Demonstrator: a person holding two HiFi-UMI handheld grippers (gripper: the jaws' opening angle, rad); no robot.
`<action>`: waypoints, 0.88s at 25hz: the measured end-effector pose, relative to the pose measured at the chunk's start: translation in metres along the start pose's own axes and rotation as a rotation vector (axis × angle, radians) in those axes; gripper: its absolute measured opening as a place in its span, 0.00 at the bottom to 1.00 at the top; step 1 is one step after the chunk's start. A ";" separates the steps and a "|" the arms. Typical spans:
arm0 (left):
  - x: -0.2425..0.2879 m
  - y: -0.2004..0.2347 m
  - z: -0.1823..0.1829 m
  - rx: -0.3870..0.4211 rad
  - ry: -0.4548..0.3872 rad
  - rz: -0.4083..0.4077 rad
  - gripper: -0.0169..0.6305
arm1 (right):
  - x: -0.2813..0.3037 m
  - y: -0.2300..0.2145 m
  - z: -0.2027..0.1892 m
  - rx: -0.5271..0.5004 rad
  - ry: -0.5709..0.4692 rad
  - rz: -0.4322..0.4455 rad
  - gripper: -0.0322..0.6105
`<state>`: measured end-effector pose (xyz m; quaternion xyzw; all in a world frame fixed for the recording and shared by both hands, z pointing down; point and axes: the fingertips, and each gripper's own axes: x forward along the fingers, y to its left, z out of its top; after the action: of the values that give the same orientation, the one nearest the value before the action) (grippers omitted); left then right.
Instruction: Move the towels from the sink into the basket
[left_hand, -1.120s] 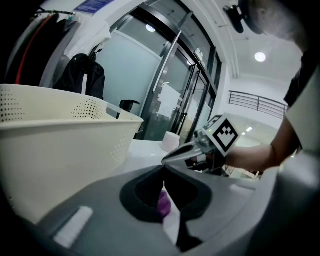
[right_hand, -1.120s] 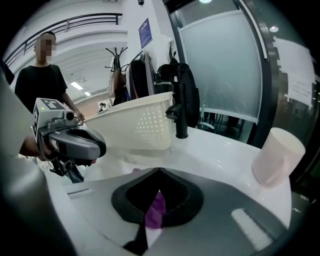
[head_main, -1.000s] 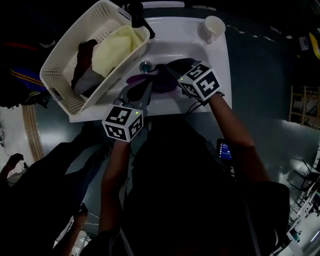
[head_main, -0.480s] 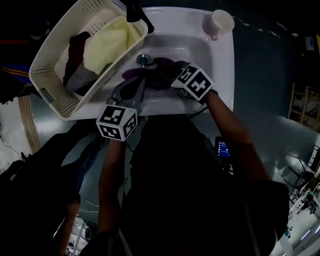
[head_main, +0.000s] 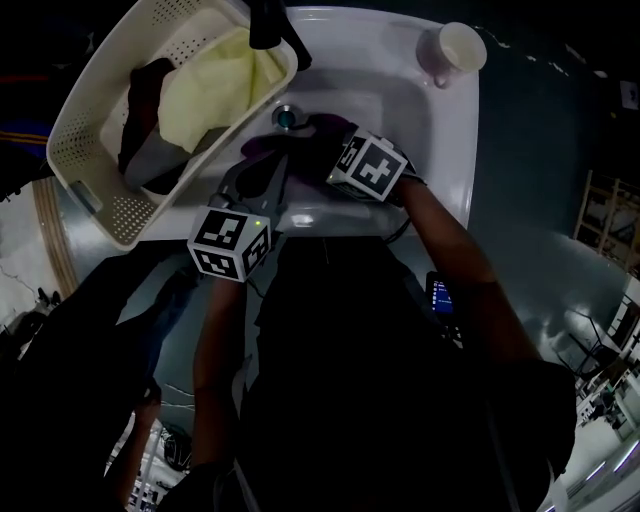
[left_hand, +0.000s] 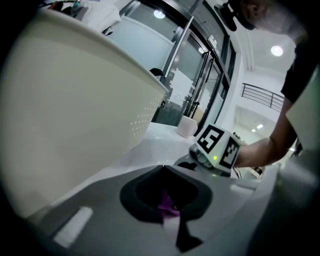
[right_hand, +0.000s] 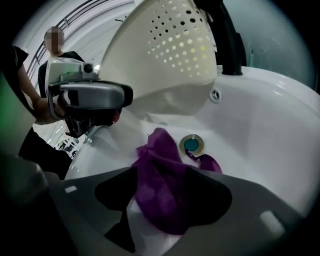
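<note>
in sink (head_main: 440, 130), left tool (left_hand: 167, 202) pinches purple towel (right_hand: 156, 150); right tool (right_hand: 162, 202) just opened around it.

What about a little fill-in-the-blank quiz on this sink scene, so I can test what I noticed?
1. The purple towel lies in the ____.
2. In the basket, the top towel is pale ____.
3. The faucet is coloured ____.
Missing words: sink; yellow; black.
</note>
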<state>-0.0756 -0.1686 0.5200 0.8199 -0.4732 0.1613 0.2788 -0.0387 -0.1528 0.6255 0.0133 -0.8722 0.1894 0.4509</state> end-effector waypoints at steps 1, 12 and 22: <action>0.001 0.000 0.000 -0.001 0.001 -0.001 0.03 | 0.003 -0.001 -0.002 -0.003 0.012 -0.003 0.51; 0.010 0.010 -0.002 -0.015 0.012 0.001 0.03 | 0.023 -0.017 -0.010 -0.050 0.107 -0.044 0.36; 0.001 0.007 0.001 -0.014 -0.011 -0.005 0.03 | 0.017 -0.020 -0.012 0.005 0.110 -0.076 0.14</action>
<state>-0.0812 -0.1733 0.5217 0.8202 -0.4737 0.1526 0.2823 -0.0358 -0.1653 0.6515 0.0370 -0.8444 0.1749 0.5050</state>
